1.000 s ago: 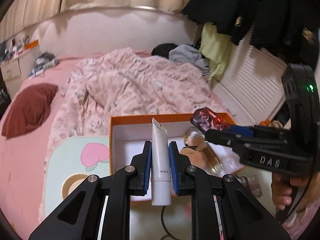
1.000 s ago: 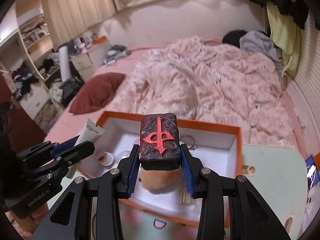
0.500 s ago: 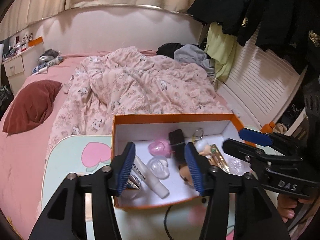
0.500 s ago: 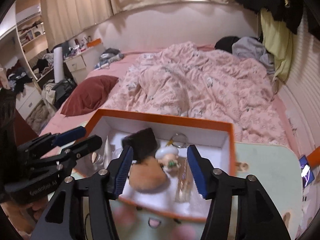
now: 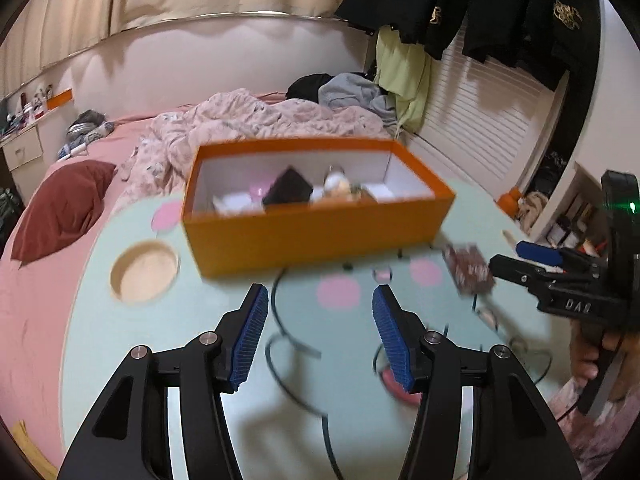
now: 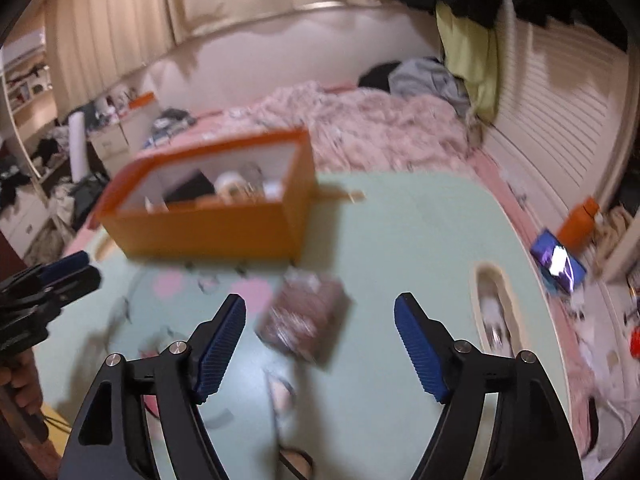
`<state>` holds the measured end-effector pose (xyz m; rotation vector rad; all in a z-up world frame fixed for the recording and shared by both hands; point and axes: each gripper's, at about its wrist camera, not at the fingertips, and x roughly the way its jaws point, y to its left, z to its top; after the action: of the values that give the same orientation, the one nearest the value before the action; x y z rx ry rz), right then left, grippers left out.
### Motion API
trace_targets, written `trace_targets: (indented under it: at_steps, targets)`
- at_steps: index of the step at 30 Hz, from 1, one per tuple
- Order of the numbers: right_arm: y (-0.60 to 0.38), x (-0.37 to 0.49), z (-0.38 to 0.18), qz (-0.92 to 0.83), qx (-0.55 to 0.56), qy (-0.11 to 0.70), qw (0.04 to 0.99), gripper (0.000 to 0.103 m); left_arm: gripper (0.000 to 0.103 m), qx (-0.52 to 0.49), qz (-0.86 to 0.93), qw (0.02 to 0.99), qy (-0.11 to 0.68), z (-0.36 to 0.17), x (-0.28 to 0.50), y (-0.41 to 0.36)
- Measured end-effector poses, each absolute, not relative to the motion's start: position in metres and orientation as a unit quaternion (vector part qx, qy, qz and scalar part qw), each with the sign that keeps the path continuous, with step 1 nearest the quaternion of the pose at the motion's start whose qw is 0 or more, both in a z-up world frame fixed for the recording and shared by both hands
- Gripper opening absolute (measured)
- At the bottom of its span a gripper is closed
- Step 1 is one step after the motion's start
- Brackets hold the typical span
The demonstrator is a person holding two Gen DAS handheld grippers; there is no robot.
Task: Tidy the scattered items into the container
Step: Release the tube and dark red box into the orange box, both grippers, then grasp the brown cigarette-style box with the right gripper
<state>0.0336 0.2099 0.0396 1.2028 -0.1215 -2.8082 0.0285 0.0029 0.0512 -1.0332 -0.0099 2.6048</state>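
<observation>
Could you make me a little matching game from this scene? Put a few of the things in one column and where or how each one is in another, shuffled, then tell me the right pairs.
Things:
1. orange box
2. dark patterned packet
3. maroon pillow
4. left gripper

Places or states:
A. lying on the pink bed
B. open, holding nothing
C. standing on the mint green table, small items inside
D. lying on the table outside the box, ahead of the right gripper

Pairs: 1-C, 2-D, 3-A, 4-B
</observation>
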Motion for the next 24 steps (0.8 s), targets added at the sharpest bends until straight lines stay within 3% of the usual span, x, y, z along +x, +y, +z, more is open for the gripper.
trace_targets:
  at_steps: [5,13,15,24]
  targets:
    - [0.207,0.043,0.024,-0.918,0.392,-0.026,0.055,0.087,0.055,-0.362,0.923,0.128,0.008,0.029,0.038,-0.002]
    - [0.195,0.034,0.014,-0.912,0.408,0.003,0.044,0.088,0.055,-0.392,0.91,0.131,0.007,0.011,0.037,0.008]
    - [0.194,0.031,0.014,-0.911,0.409,-0.007,0.041,0.088,0.069,-0.39,0.913,0.121,0.015,0.009,0.039,0.013]
    - [0.18,0.01,0.008,-0.906,0.423,-0.019,0.014,0.086,0.07,-0.391,0.913,0.113,0.025,0.007,0.043,0.018]
